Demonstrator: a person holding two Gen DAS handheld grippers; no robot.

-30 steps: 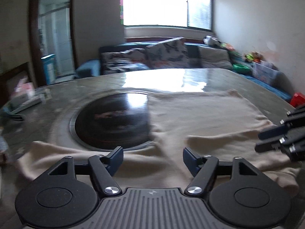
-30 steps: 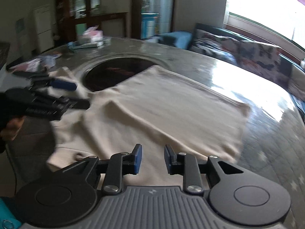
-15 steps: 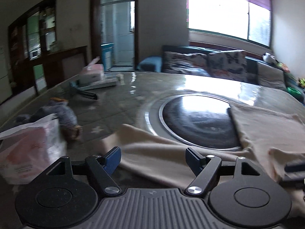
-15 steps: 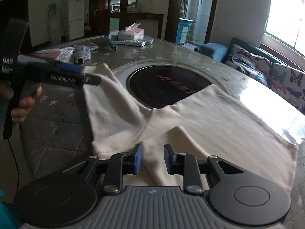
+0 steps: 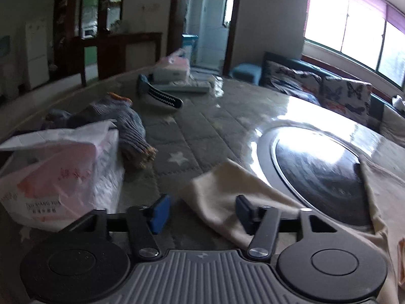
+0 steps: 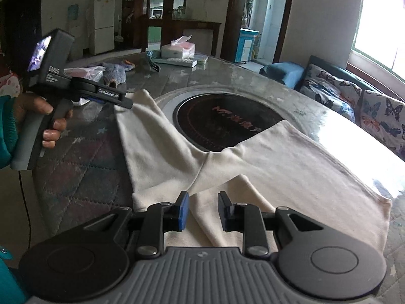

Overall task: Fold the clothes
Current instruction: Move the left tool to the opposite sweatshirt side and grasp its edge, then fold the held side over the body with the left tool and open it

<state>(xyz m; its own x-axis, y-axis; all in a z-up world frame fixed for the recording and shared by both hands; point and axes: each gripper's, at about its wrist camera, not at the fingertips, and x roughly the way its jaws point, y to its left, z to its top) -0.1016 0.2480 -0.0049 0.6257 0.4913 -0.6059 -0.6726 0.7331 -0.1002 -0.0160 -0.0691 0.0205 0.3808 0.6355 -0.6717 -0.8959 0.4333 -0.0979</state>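
Left gripper (image 6: 124,102) body — "DAS", "GenRobot.AI"; plastic bag (image 5: 58,174) — partly legible print.

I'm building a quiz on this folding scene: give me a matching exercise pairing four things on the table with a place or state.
Things:
1. cream fabric garment
2. round black glass cooktop
3. white and pink plastic bag
4. white tissue box

Places or states:
A. at the table's far edge
B. set into the table's middle
C. spread flat, one sleeve stretched out
D. crumpled, beside a grey-blue cloth bundle

Pairs: 1-C, 2-B, 3-D, 4-A
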